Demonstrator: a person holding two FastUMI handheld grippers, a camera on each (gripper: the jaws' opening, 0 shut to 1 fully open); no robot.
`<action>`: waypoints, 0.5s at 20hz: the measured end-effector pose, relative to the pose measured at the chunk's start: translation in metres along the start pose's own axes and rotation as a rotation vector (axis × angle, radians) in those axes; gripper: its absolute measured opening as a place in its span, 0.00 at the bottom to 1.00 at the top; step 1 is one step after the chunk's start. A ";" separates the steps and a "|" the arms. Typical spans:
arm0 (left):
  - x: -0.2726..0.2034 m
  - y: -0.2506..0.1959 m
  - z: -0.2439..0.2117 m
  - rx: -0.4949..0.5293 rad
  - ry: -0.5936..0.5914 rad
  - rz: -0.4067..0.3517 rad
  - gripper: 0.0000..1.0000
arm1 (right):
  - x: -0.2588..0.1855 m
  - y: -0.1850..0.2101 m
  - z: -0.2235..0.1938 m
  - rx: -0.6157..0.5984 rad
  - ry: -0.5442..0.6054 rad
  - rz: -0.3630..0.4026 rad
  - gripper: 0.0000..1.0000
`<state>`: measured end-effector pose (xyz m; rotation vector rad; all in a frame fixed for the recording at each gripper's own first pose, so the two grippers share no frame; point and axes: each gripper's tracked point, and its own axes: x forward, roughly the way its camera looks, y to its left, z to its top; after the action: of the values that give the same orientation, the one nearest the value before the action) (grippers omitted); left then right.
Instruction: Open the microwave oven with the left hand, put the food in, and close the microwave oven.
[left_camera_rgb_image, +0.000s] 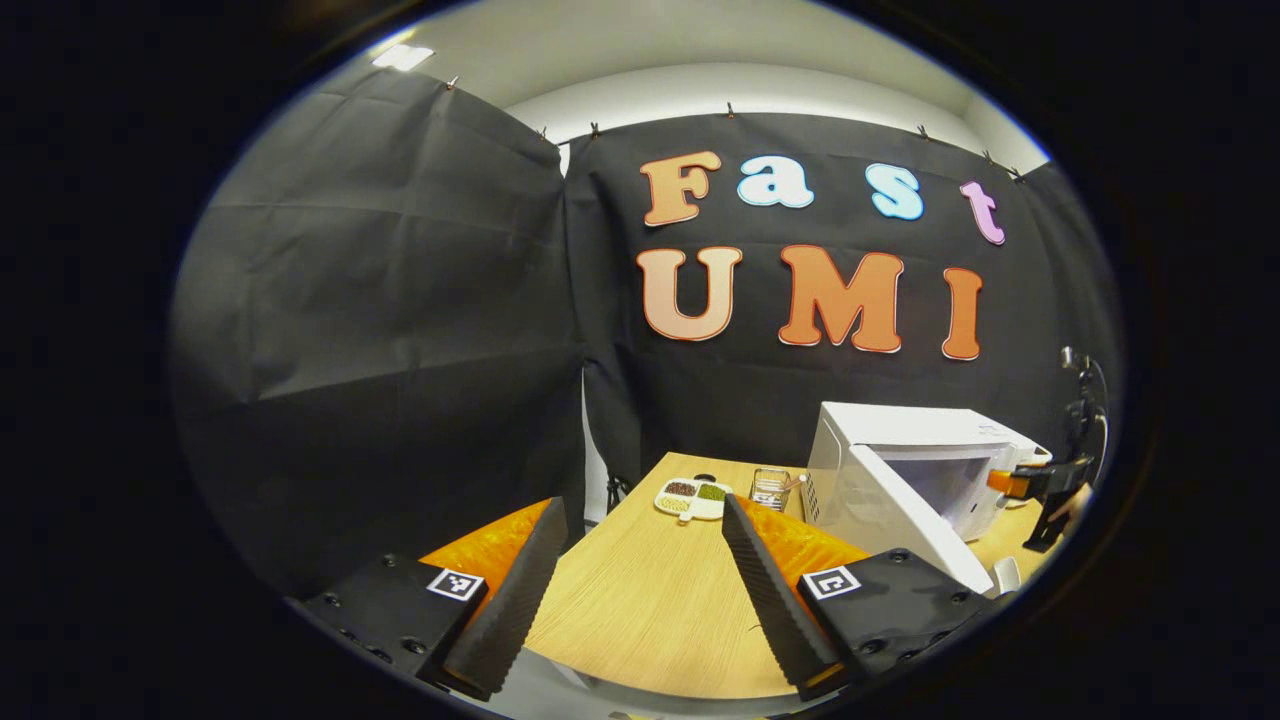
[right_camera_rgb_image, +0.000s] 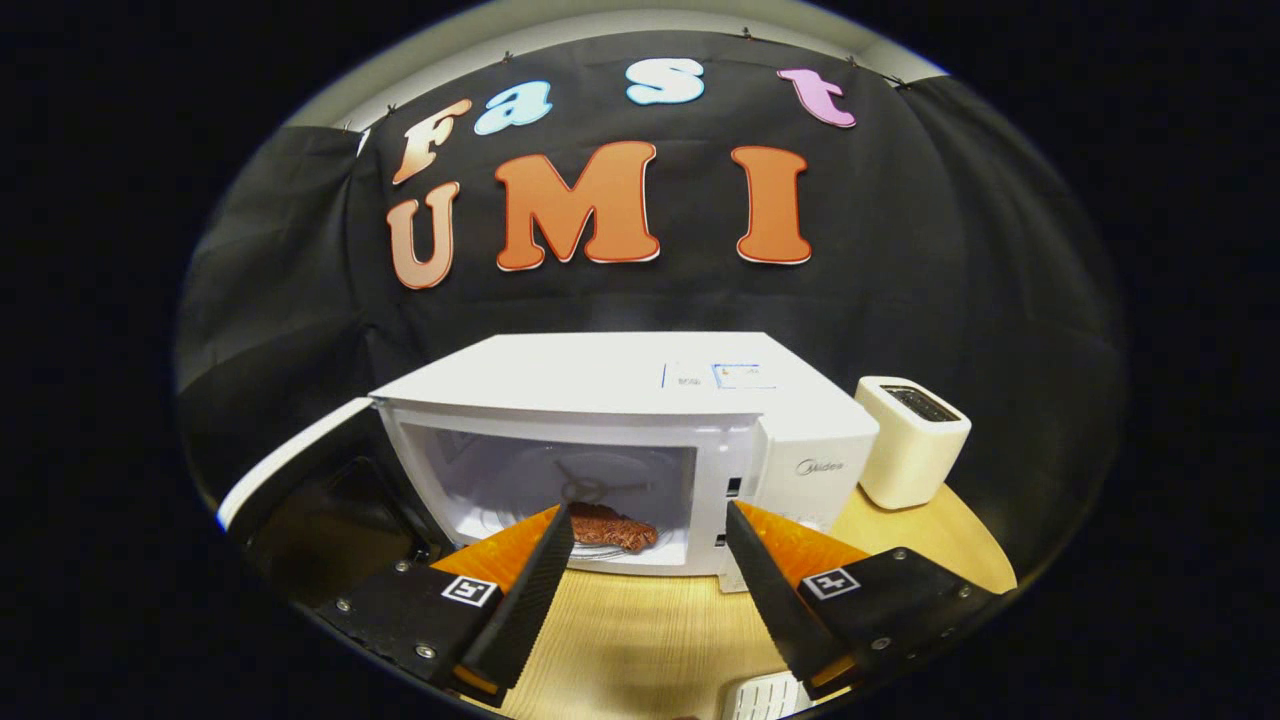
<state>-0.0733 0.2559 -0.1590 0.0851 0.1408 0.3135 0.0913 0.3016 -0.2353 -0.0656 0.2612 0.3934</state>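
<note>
The white microwave (right_camera_rgb_image: 640, 385) stands on the wooden table with its door (right_camera_rgb_image: 300, 480) swung wide open to the left. Inside, a brown piece of food (right_camera_rgb_image: 612, 527) lies on the glass turntable. My right gripper (right_camera_rgb_image: 648, 530) is open just in front of the cavity, with nothing between its fingers. In the left gripper view the microwave (left_camera_rgb_image: 925, 430) sits at the right with its door (left_camera_rgb_image: 905, 510) hanging open. My left gripper (left_camera_rgb_image: 640, 540) is open over the table's left part, away from the door. The right gripper (left_camera_rgb_image: 1040, 485) shows farther off, before the oven's front.
A white toaster (right_camera_rgb_image: 910, 440) stands right of the microwave. A white divided dish of beans (left_camera_rgb_image: 693, 497) and a glass jar (left_camera_rgb_image: 770, 488) sit at the table's far edge. A tripod stand (left_camera_rgb_image: 1088, 410) is at the far right. Bare wooden table (left_camera_rgb_image: 650, 610) lies below my left gripper.
</note>
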 end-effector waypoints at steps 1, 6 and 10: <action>-0.001 -0.003 -0.001 0.000 -0.002 -0.010 0.98 | -0.013 -0.003 0.015 0.002 -0.022 0.009 0.95; -0.005 -0.024 -0.018 0.027 -0.008 -0.052 0.98 | -0.064 -0.025 0.072 -0.003 -0.095 0.032 0.95; -0.009 -0.046 -0.043 0.027 0.019 -0.097 0.98 | -0.099 -0.048 0.099 -0.002 -0.135 -0.005 0.95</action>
<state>-0.0742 0.2126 -0.2050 0.1016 0.1675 0.2152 0.0452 0.2321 -0.1132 -0.0412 0.1273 0.3910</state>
